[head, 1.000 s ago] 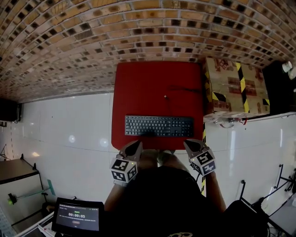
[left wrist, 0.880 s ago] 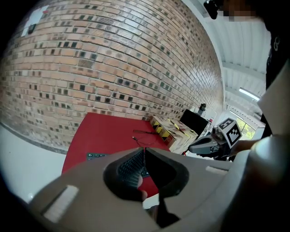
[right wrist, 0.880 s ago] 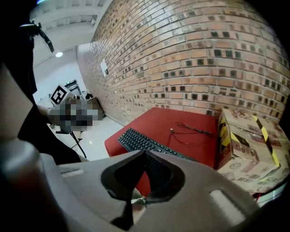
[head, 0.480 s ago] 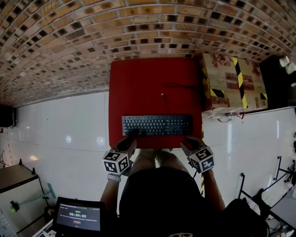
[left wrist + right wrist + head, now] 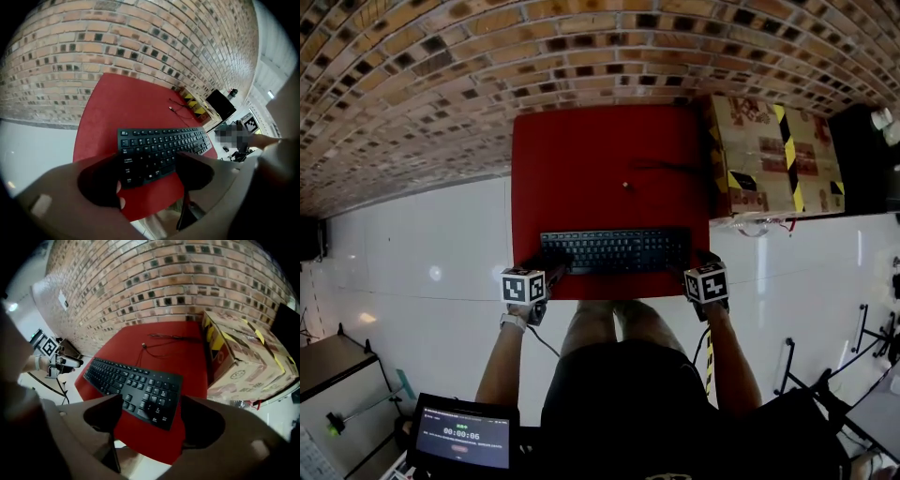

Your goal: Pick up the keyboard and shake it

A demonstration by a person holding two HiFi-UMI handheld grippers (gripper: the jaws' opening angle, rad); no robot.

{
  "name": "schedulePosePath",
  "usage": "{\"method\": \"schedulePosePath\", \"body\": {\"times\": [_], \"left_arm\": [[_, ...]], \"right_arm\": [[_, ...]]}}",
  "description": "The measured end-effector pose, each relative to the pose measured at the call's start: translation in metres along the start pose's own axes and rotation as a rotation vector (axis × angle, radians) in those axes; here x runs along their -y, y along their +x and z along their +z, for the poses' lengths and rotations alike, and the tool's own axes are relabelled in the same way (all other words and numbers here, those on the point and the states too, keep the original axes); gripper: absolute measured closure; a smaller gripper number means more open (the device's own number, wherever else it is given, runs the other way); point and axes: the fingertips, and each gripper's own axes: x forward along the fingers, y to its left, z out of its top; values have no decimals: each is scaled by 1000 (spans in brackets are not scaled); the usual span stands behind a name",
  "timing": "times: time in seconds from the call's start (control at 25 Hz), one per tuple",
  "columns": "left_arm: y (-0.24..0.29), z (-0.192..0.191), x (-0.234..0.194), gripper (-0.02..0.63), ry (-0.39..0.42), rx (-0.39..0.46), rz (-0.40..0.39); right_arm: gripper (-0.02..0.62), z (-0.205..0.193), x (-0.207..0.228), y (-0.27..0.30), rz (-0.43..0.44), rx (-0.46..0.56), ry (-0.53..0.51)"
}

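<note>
Keyboard [image 5: 616, 251]: black, full-size, flat on red table [image 5: 581, 159]; left gripper [image 5: 147, 172] and right gripper [image 5: 151, 416] jaws opening around its ends

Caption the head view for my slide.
Left gripper and right gripper, jaws opening, each frame one end of the keyboard on the red table.

A black full-size keyboard [image 5: 616, 251] lies flat, keys up, lengthwise across the frame's centre, just above middle height.
</note>
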Motion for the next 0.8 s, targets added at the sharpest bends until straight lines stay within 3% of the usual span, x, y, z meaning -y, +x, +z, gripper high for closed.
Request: {"method": "schedulePosePath", "body": {"times": [0.2,0.56,0.8], "left_arm": [[26,-8,-24,230,-31,-70,-14],[48,-7,-27,255,16,-155,-57],[47,-4,-30,291,8,-140,-34]], "right_arm": [[195,-4,21,36,-24,-70,69],[195,-8,19,61,28,-82,161],[196,-8,20,63,14,-47,115]]}}
